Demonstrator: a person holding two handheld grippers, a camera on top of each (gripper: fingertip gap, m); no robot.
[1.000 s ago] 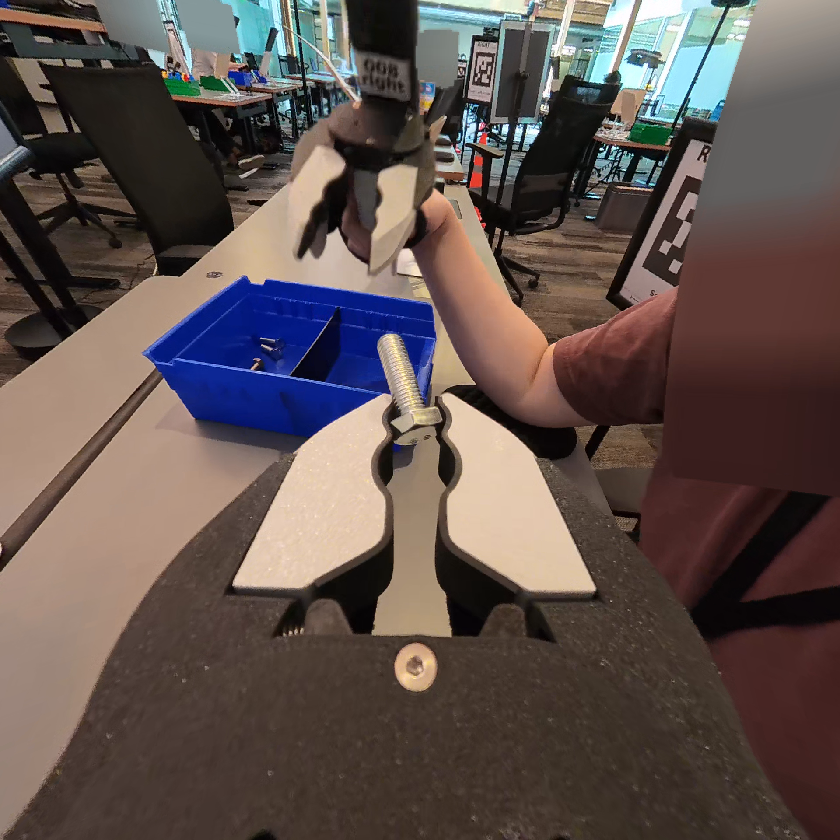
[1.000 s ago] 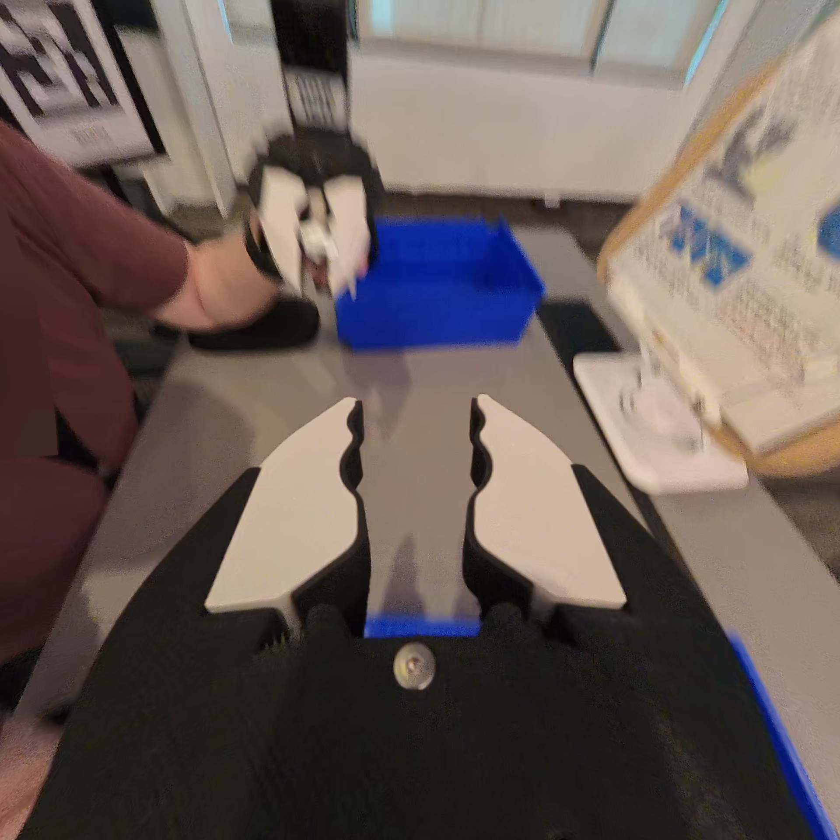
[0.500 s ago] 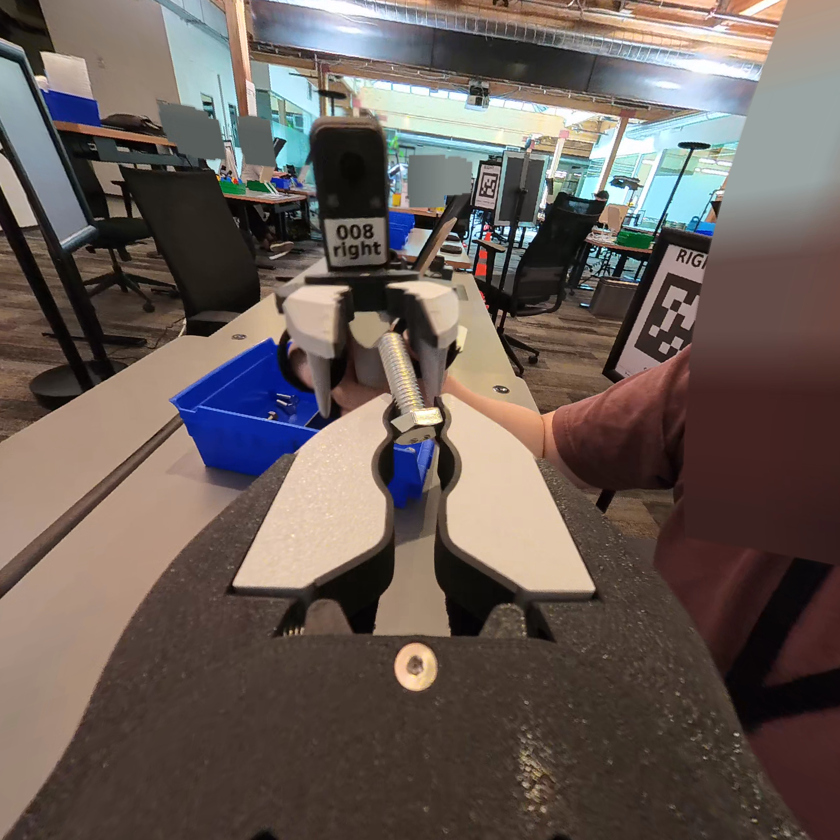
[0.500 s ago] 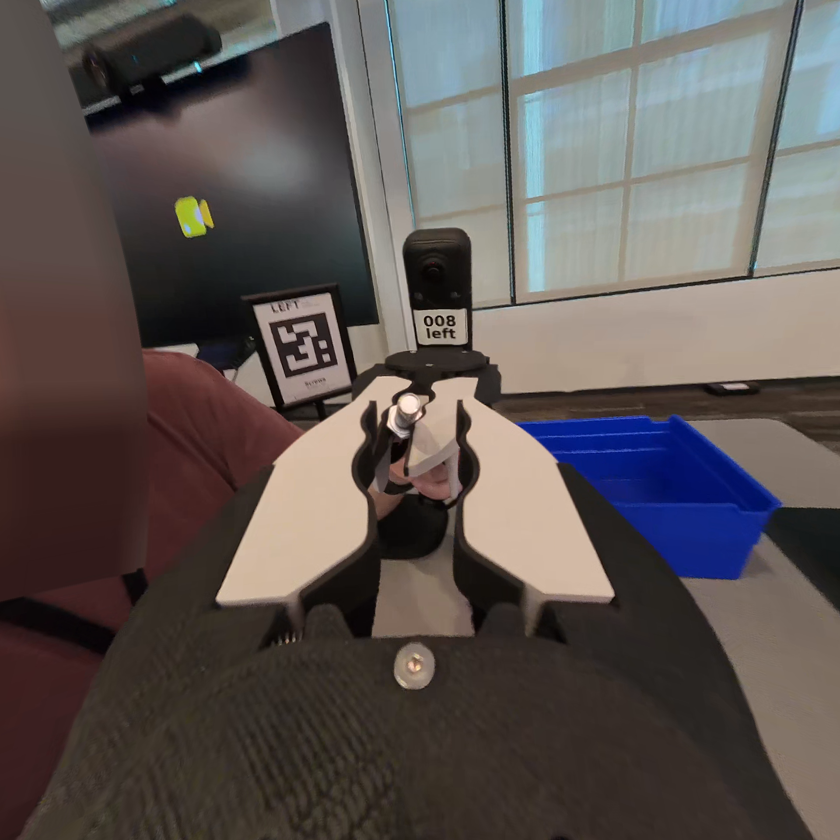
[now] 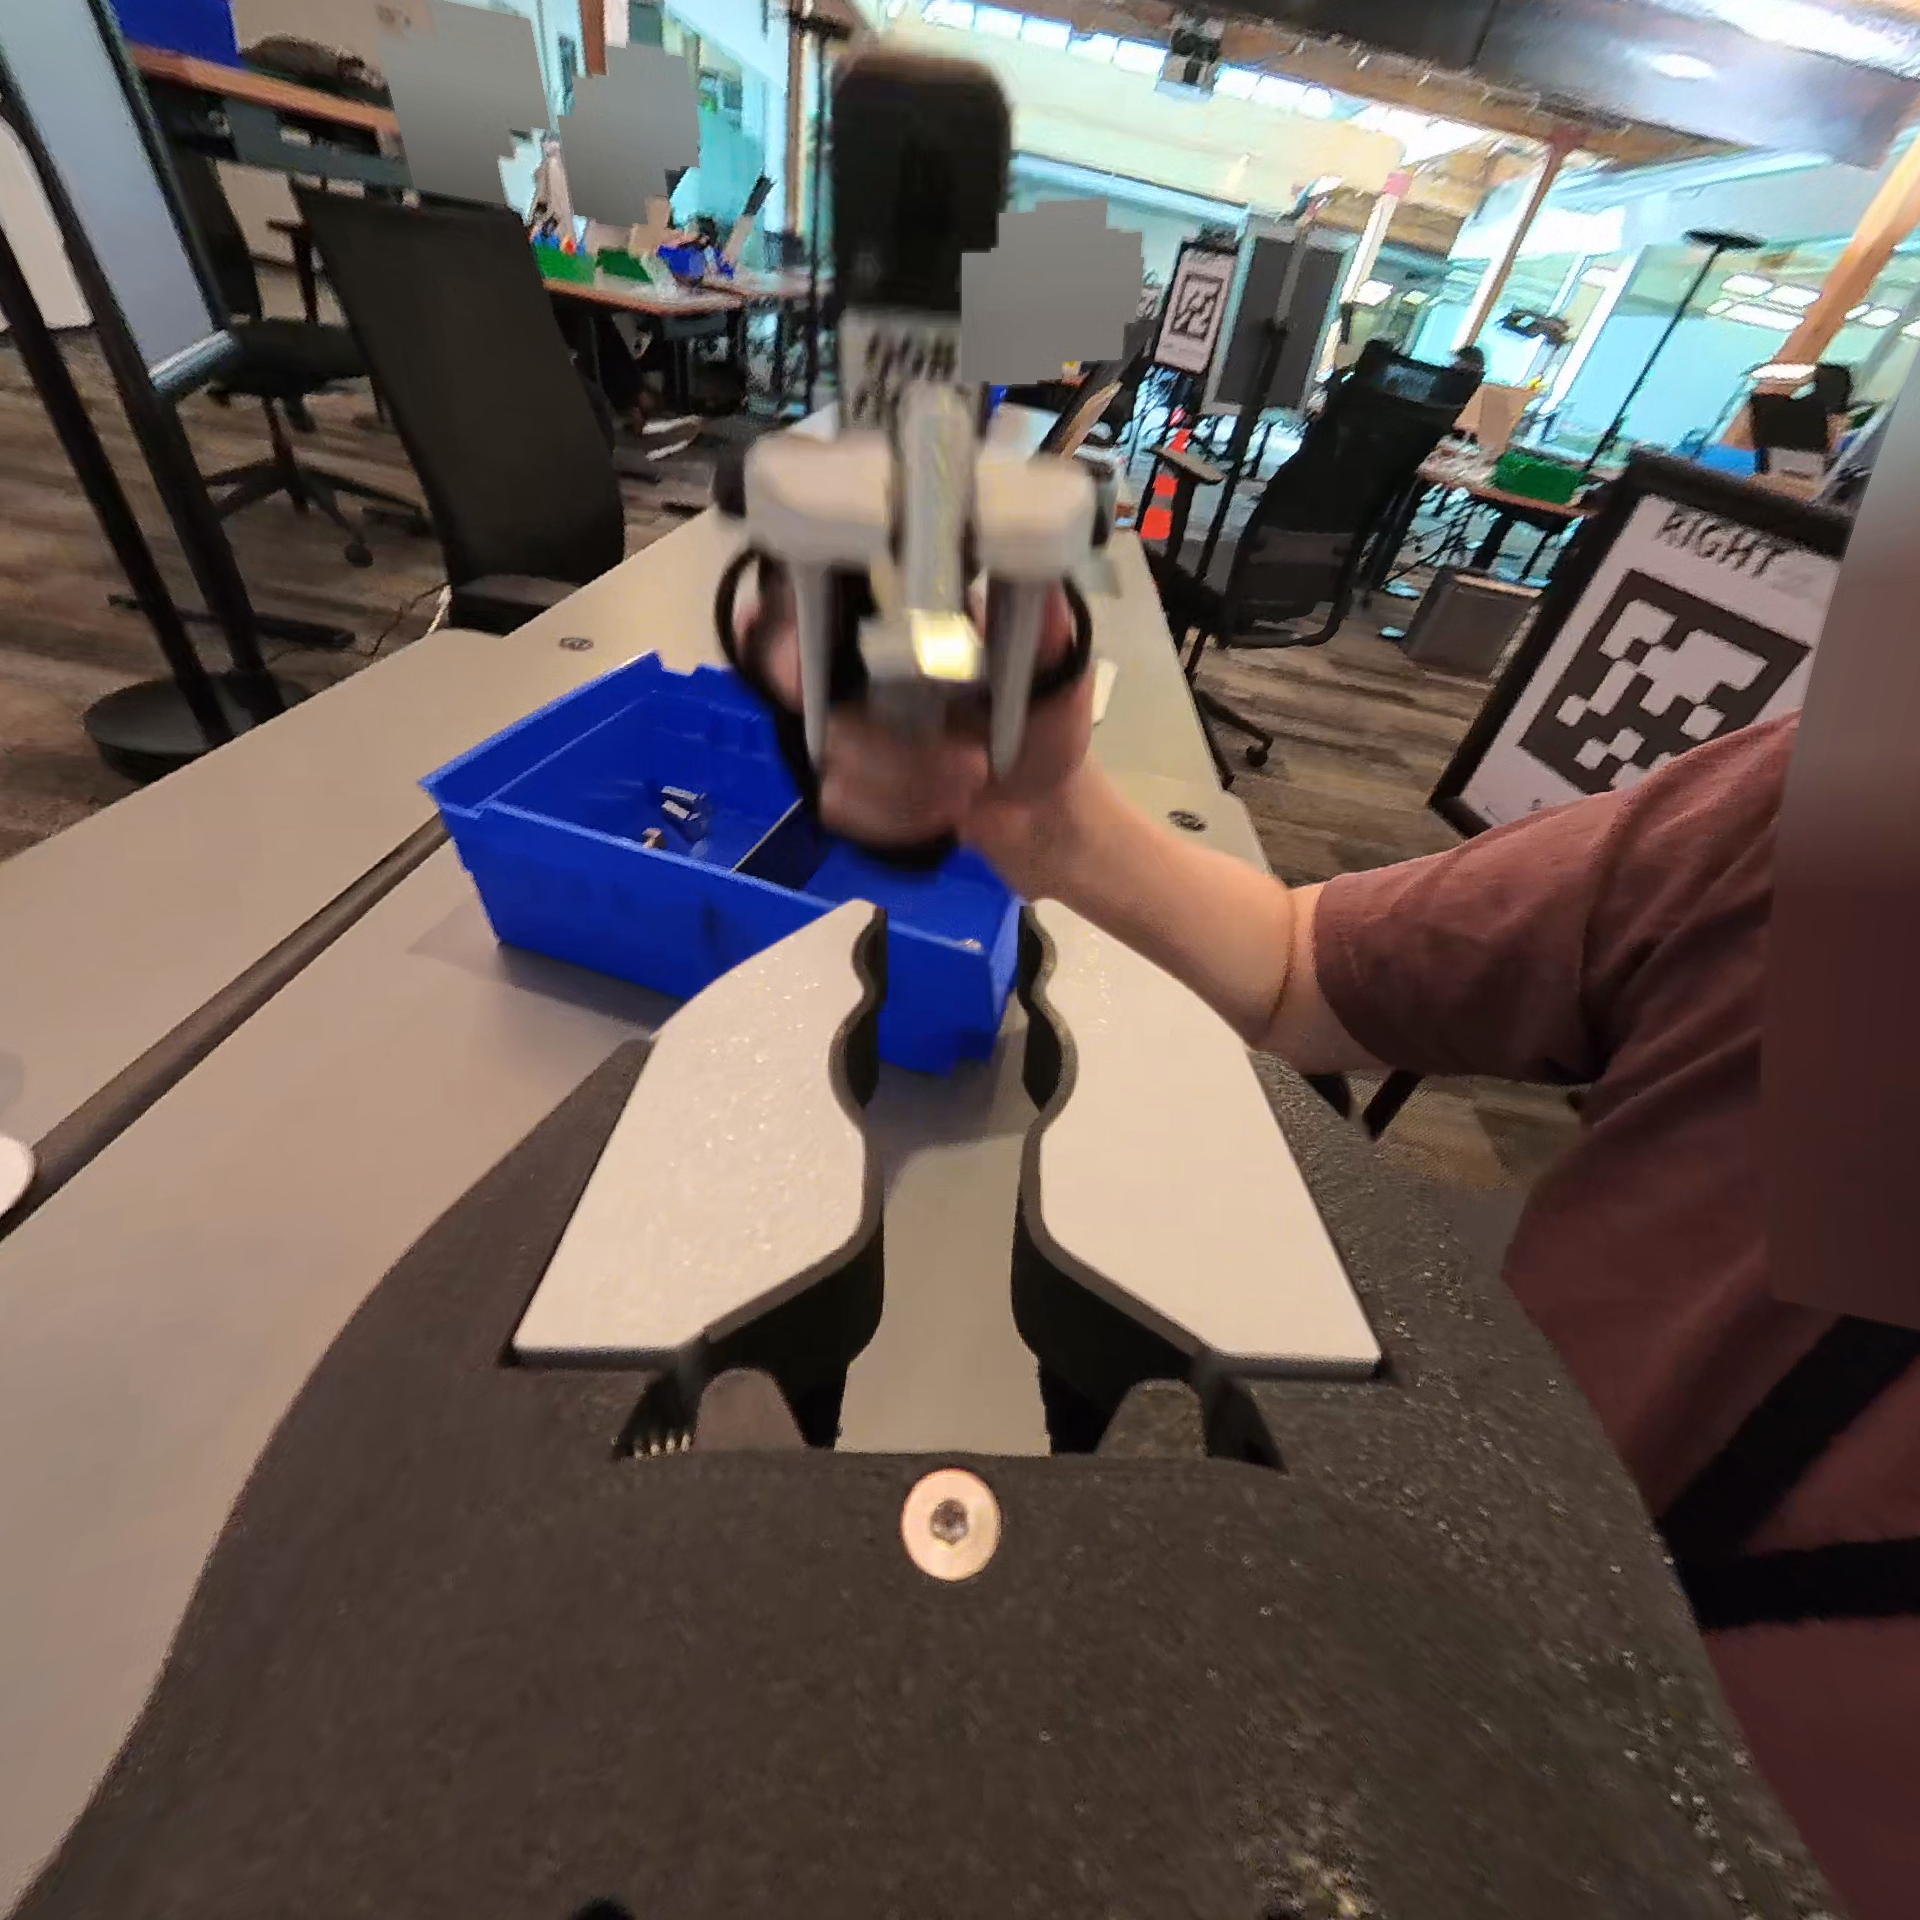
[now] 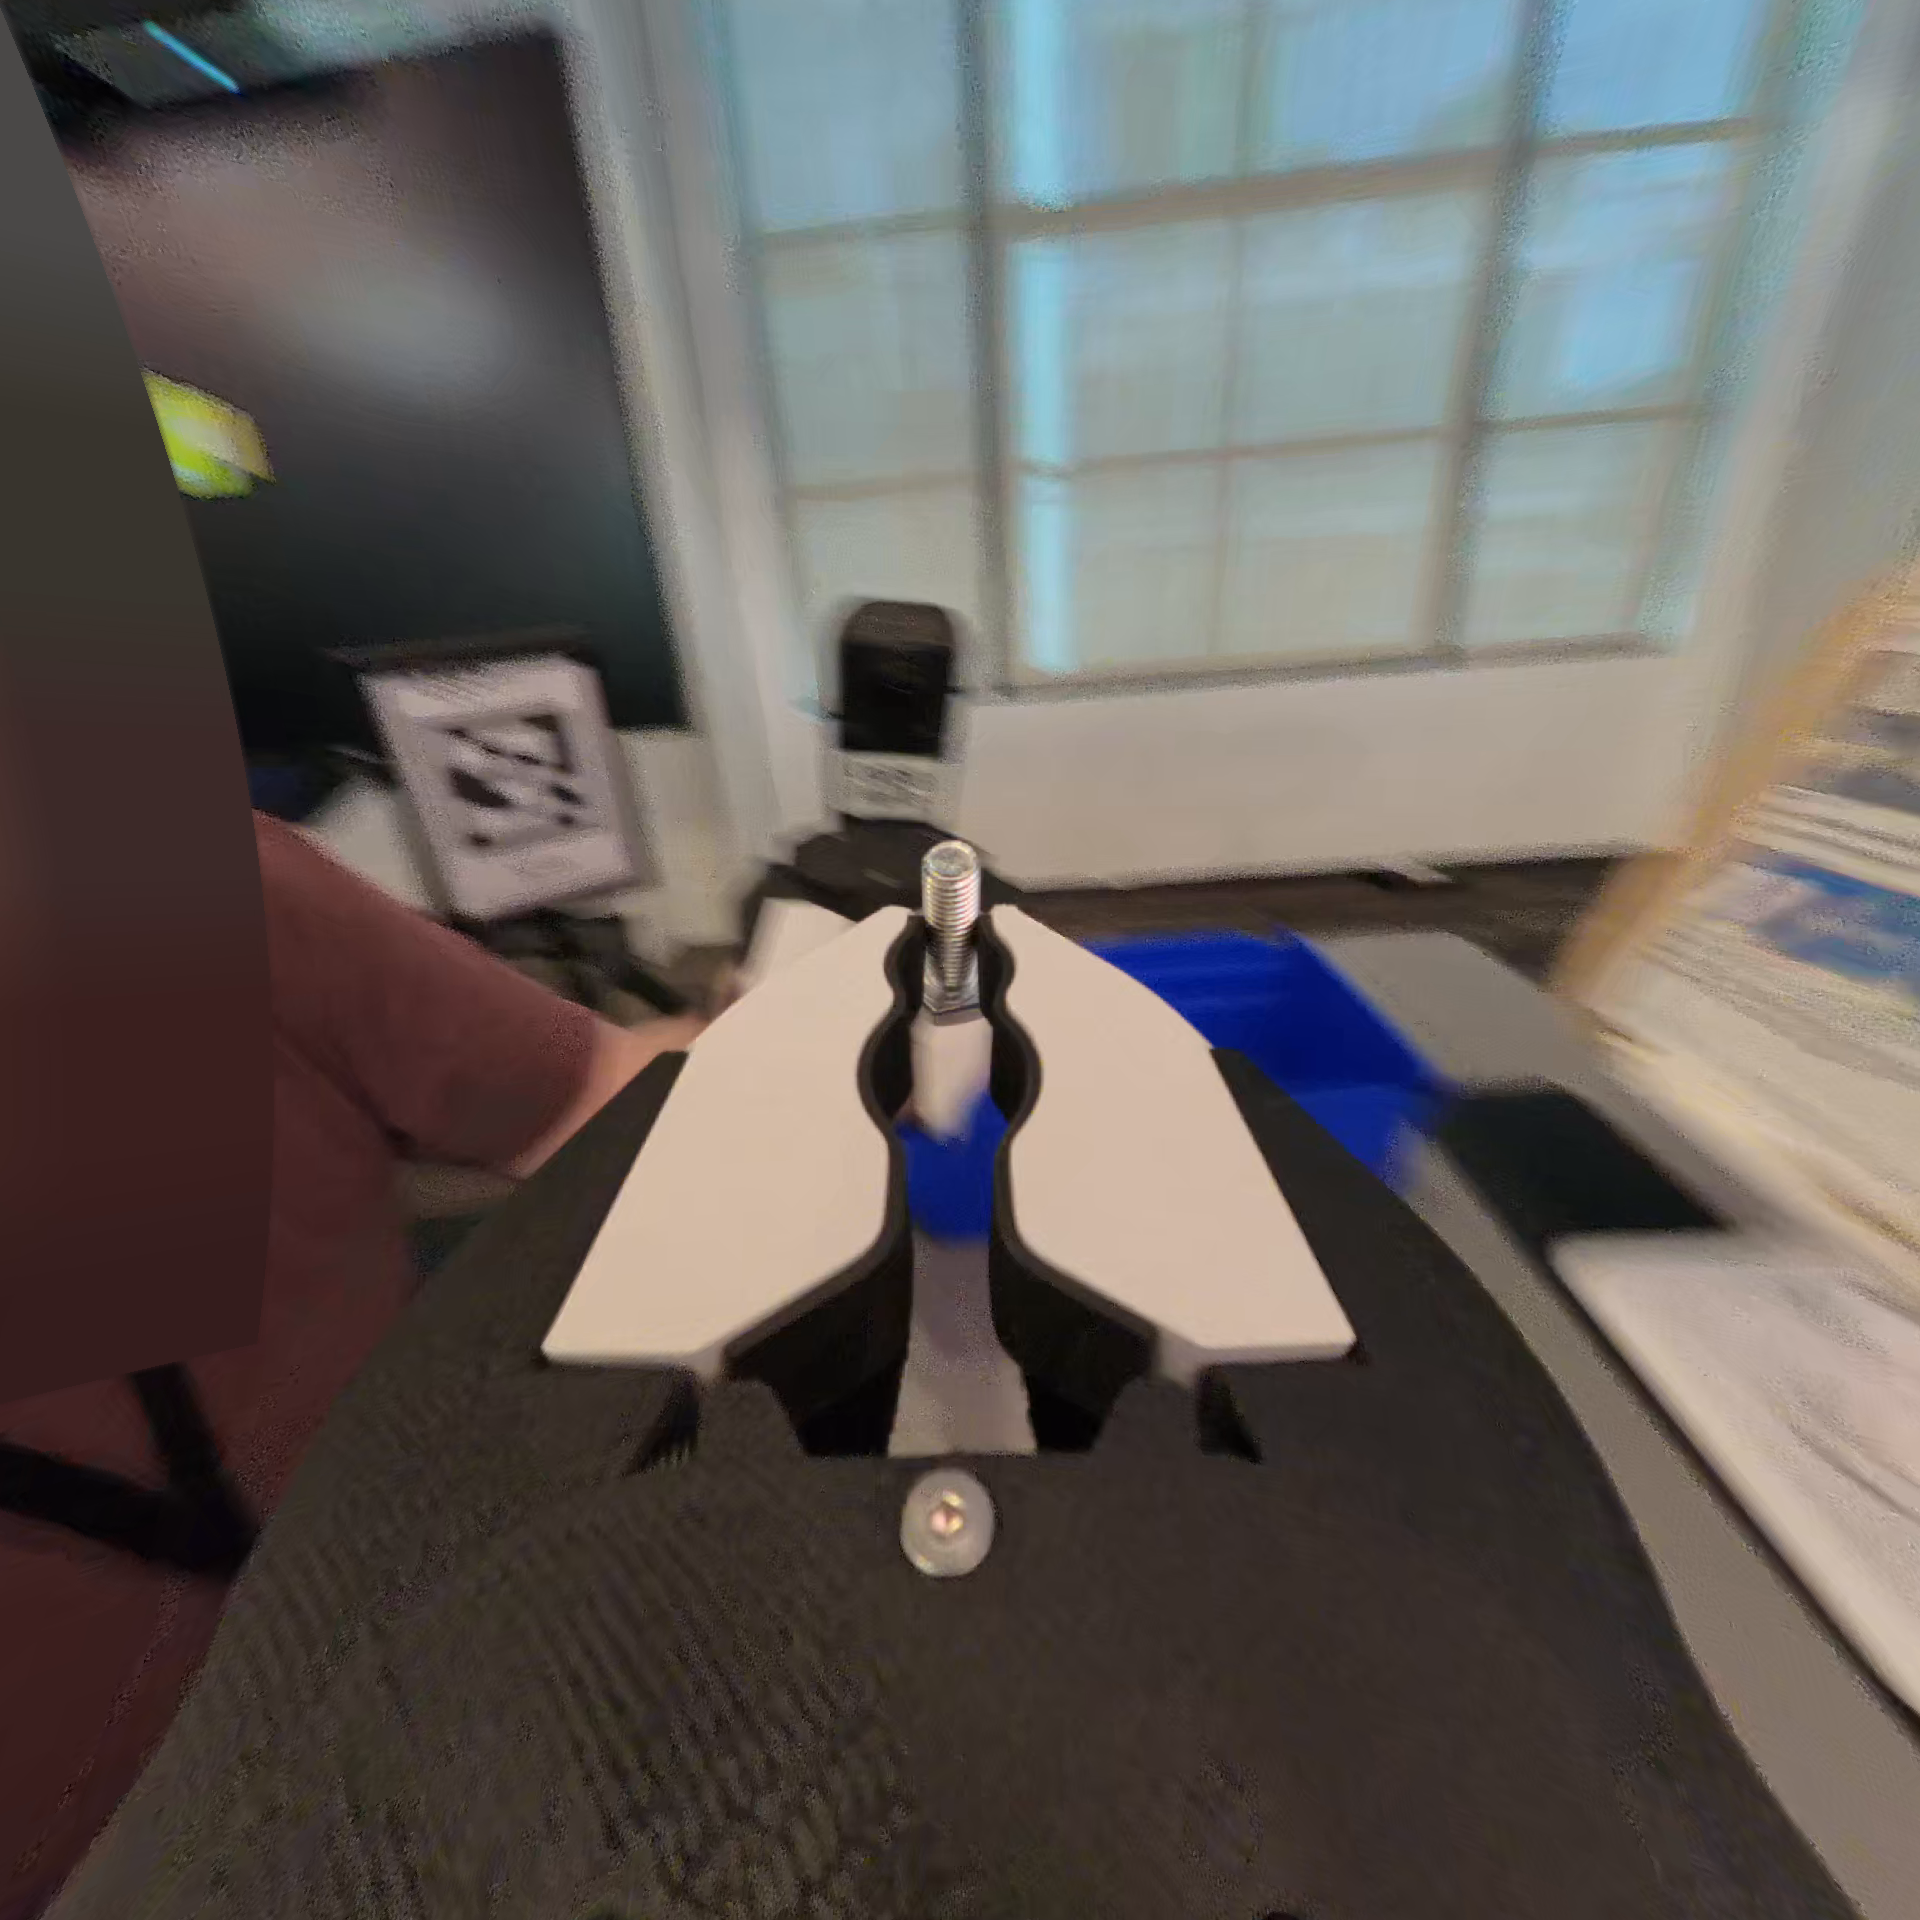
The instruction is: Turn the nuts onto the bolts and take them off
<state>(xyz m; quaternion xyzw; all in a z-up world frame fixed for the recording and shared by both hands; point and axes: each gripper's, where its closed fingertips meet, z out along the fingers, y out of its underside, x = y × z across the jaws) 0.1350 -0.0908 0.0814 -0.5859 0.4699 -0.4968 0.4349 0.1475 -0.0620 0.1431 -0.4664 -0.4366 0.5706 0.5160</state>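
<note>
A silver hex-head bolt [image 6: 948,935] sits between the tips of my right gripper [image 6: 948,966], which is shut on it just above the head, with the threaded end pointing away. In the left wrist view the right gripper [image 5: 914,665] and the bolt [image 5: 935,540] are blurred, held above the blue bin [image 5: 623,894]. My left gripper [image 5: 951,920] is open and empty, a short way back from the bolt. Small bolts or nuts [image 5: 681,808] lie in the bin's left compartment.
The bin stands on a grey table [image 5: 312,1039], and it also shows in the right wrist view [image 6: 1268,1008]. A person's arm in a maroon sleeve [image 5: 1507,966] reaches in from the right. A white base [image 6: 1745,1382] lies on the table. Office chairs [image 5: 468,416] and a marker board [image 5: 1662,665] stand beyond. The grippers' ends are close to 7 centimetres from one another.
The bolt has passed from my left gripper to my right one. The right gripper closed on it, and the left gripper opened and drew back.
</note>
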